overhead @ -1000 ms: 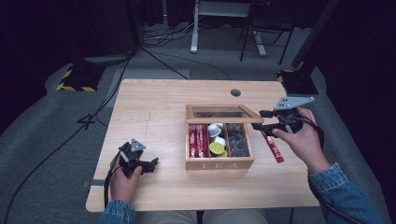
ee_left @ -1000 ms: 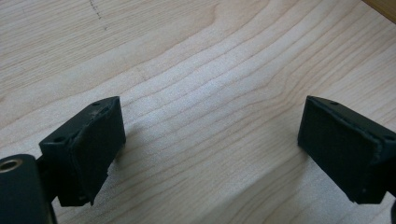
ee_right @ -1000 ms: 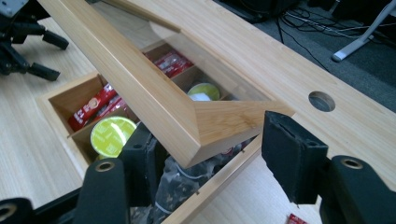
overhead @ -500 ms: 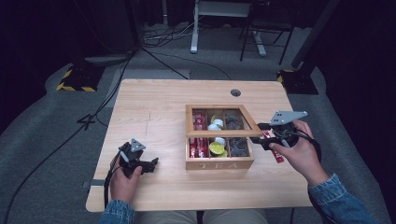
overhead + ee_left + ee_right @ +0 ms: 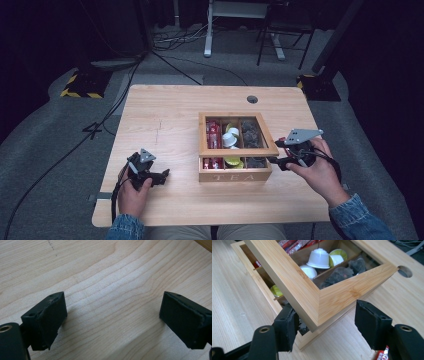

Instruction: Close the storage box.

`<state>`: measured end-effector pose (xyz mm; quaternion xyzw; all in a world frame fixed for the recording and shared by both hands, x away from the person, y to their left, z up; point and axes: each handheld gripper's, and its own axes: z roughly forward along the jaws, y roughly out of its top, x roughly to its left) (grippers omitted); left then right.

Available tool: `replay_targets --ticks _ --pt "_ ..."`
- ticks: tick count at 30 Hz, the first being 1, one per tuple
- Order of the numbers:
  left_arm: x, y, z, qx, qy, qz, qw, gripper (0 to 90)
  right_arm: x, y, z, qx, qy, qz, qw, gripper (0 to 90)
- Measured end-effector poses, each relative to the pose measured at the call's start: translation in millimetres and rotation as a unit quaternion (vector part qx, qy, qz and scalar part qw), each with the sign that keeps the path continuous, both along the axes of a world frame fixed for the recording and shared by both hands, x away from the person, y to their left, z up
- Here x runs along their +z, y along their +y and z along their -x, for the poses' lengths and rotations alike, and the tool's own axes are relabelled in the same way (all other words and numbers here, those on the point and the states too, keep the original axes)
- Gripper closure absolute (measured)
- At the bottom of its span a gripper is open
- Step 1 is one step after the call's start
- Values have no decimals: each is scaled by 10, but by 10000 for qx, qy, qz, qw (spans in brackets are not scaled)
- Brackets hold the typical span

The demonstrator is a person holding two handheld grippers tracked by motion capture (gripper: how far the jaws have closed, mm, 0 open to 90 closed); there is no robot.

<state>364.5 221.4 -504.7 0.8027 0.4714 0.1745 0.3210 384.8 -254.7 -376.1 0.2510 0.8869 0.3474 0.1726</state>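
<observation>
Tea box (image 5: 235, 150) sits just right of the table's (image 5: 165, 120) centre, its lid (image 5: 312, 293) half lowered. Your right gripper (image 5: 324, 322), jaws wide around the lid's corner, is at its 4 o'clock (left gripper (image 5: 112, 315) idles wide). Next, I judge: ease the lid flat.

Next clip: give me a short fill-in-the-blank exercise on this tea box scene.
1. The word on the front of the wooden box is ____.
2. The right hand-held gripper has its jaws around a corner of the box's ____.
3. The left hand-held gripper has its jaws ____.

Missing words: TEA; lid; open
</observation>
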Motion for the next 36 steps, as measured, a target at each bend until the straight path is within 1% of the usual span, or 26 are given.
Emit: replay_targets --ticks 10,14,18,21,27,29,31,32,33,34,35,36 --pt "0 0 0 0 1 1 10000 78 -168 14 35 31 204 144 9997 368" --pt "0 0 0 -1 0 0 10000 78 -190 17 42 52 232 187 9995 368" --pt "0 0 0 0 0 1 10000 78 -212 17 46 61 300 208 9993 369" --pt "0 0 -1 -2 -3 -1 10000 78 -234 23 50 92 349 269 9990 369" --pt "0 0 0 0 0 1 10000 78 -285 37 64 133 523 390 9978 373" --pt "0 0 0 0 -1 0 10000 78 -311 43 71 118 546 440 9975 376" --pt "0 0 -1 -3 -4 0 10000 78 -337 54 73 115 633 499 9967 371" --pt "-1 0 0 0 -1 1 10000 78 -348 55 77 77 659 437 9968 359" --pt "0 0 -2 -2 -3 -1 10000 77 -348 51 84 58 669 280 9973 358" --pt "0 0 -1 -1 0 1 10000 77 -343 47 89 46 686 192 9974 349" --pt "-1 0 -1 -2 -3 1 10000 77 -331 44 100 39 740 168 9971 347" --pt "-1 0 -1 -2 -3 1 10000 77 -313 41 112 47 695 150 9975 346"
